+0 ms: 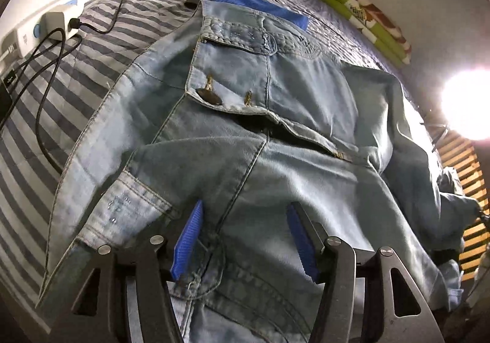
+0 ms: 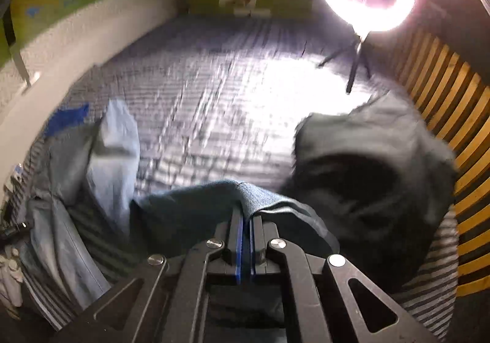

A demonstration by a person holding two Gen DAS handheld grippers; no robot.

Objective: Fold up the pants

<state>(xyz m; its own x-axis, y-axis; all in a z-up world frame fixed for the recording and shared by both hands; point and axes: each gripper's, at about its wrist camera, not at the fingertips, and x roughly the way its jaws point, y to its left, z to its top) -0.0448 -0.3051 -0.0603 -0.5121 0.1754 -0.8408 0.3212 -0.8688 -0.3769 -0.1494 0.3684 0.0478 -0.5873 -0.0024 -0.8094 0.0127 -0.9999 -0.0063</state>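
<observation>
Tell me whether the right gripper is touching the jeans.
Touching. The right wrist view shows the right gripper shut on a fold of the jeans, denim pinched between its blue pads.

Left gripper (image 1: 245, 235) angled downward, jaws apart; right gripper (image 2: 246, 220) angled downward, jaws pressed together

You have a pair of light blue denim pants (image 1: 275, 141) spread over the striped bed, waistband toward the far end and the fly open, a dark metal button showing on the flap. The seat and pocket seams lie closest to you, creased and rumpled. In the right wrist view a fold of the denim (image 2: 214, 199) stands lifted off the bed, while a pale leg (image 2: 113, 153) trails away to the left.
</observation>
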